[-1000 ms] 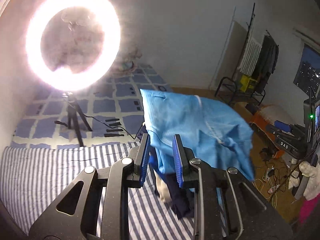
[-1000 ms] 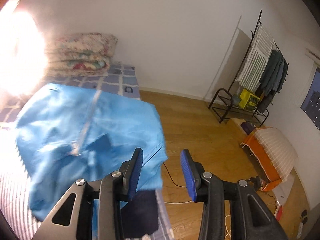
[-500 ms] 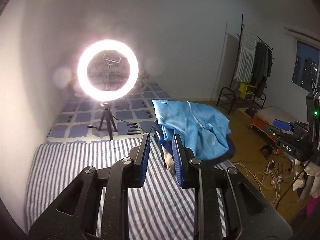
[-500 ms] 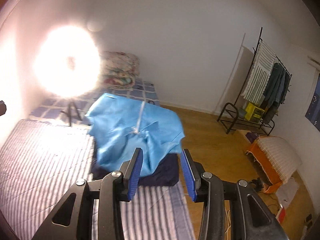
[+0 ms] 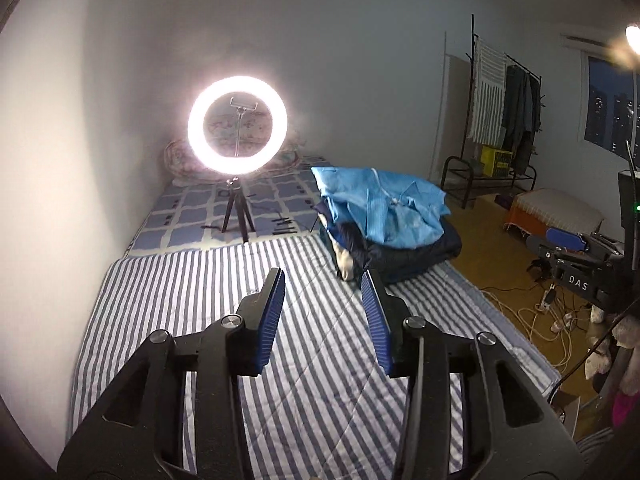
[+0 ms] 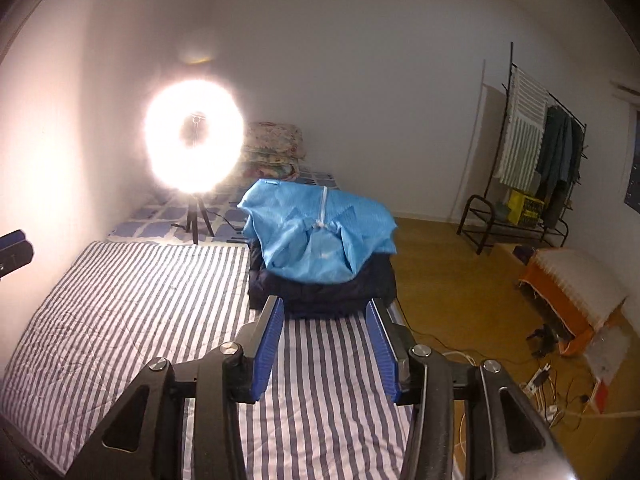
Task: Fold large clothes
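Observation:
A folded light blue garment [image 5: 384, 208] [image 6: 320, 236] with a white zip lies on top of a stack of folded dark navy clothes [image 5: 404, 256] [image 6: 320, 288] at the far right edge of the striped mattress [image 5: 200, 320] [image 6: 120, 300]. My left gripper [image 5: 324, 280] hovers over the stripes well short of the stack, its jaws opening with nothing between them. My right gripper [image 6: 326, 308] hangs just in front of the stack, jaws also opening and empty. The left gripper's tip [image 6: 14, 250] shows at the left edge of the right wrist view.
A lit ring light on a tripod [image 5: 238, 128] [image 6: 194, 140] stands on a blue checked mat [image 5: 192, 216] behind the mattress. Floral bedding [image 6: 272, 148] is piled by the wall. A clothes rack [image 6: 536, 176], an orange stool [image 6: 572, 292], cables [image 5: 540, 320] and equipment [image 5: 580, 256] fill the wooden floor at right.
Both grippers have drawn back from the blue garment, which now rests on the stack far ahead instead of filling the views. Both pairs of jaws stand wider apart than before.

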`<state>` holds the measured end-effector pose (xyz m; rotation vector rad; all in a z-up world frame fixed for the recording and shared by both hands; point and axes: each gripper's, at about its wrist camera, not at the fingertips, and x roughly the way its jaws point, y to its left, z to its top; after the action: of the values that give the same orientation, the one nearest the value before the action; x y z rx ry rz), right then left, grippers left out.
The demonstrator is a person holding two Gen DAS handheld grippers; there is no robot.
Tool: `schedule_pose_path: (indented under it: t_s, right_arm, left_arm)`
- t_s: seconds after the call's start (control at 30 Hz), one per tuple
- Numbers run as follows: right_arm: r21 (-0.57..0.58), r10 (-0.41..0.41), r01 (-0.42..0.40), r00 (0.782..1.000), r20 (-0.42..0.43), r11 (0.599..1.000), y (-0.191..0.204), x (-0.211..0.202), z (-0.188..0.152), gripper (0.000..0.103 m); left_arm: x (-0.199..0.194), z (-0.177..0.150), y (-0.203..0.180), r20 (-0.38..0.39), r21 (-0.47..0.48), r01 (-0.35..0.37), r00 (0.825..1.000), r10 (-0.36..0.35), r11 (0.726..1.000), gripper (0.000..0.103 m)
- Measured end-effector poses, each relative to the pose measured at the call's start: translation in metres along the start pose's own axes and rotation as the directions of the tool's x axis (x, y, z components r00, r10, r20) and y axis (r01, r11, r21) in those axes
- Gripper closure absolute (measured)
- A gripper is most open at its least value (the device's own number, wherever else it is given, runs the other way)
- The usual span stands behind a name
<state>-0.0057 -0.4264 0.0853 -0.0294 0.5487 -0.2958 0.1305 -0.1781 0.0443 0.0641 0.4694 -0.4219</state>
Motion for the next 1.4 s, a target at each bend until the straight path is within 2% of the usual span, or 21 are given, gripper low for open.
schedule_pose_path:
  t_s: [0.1,0.13,0.17,0.23,0.3,0.33,0.43,0.67,0.73,0.93,1.1,1.4]
  right_arm:
    - [0.031,0.016,-0.016,1.000,-0.001,0.999,0.003,-0.003,-0.016,0.047]
    - [0.046,0.022,-0.023,1.000,0.007,0.999,0.003,-0.004,-0.021,0.045]
    - [0.052,0.024,-0.024,1.000,0.011,0.998,0.003,-0.005,-0.025,0.042]
    - [0.059,0.013,-0.014,1.000,0.017,0.998,0.005,-0.003,-0.033,0.038]
    - [0.065,0.002,-0.003,1.000,0.015,0.998,0.005,0.001,-0.040,0.034]
    - [0.075,0.005,-0.006,1.000,0.007,0.997,0.004,0.005,-0.043,0.033]
    - [0.087,0.013,-0.013,1.000,0.002,0.996,0.002,0.010,-0.048,0.025]
    - [0.066,-0.008,0.007,1.000,0.015,0.998,0.009,0.013,-0.056,0.005]
    - [0.060,-0.002,0.001,1.000,0.019,0.998,0.012,0.015,-0.055,0.000]
    - [0.048,-0.031,0.030,0.999,0.021,0.998,0.015,0.018,-0.056,0.000]
    - [0.070,-0.046,0.045,0.999,0.004,0.997,0.009,0.021,-0.060,0.000]
    - [0.089,-0.055,0.055,0.998,-0.005,0.995,0.007,0.023,-0.062,0.000]
  left_arm:
    - [-0.002,-0.012,-0.001,-0.001,0.006,-0.010,1.000,0.010,1.000,0.051]
    - [-0.003,-0.015,-0.001,0.001,0.005,-0.013,1.000,0.013,1.000,0.042]
    - [-0.004,-0.017,-0.002,0.005,0.002,-0.014,1.000,0.014,1.000,0.039]
    - [-0.004,-0.023,-0.002,0.012,0.001,-0.016,1.000,0.016,1.000,0.038]
    - [-0.004,-0.027,-0.003,0.015,0.006,-0.017,1.000,0.017,1.000,0.033]
    - [-0.003,-0.028,-0.003,0.016,0.010,-0.018,1.000,0.018,1.000,0.027]
    - [0.001,-0.035,-0.004,0.012,0.030,-0.021,1.000,0.021,0.999,0.024]
    - [0.001,-0.044,-0.008,0.024,0.075,-0.029,0.999,0.028,0.997,0.001]
    - [0.000,-0.044,-0.010,0.029,0.083,-0.044,0.999,0.041,0.996,0.000]
    - [0.006,-0.047,-0.009,0.017,0.089,-0.101,0.995,0.100,0.991,0.000]
    - [0.011,-0.052,-0.004,-0.014,0.073,-0.093,0.995,0.094,0.993,0.000]
    - [0.014,-0.055,-0.003,-0.026,0.074,-0.102,0.994,0.104,0.992,0.000]
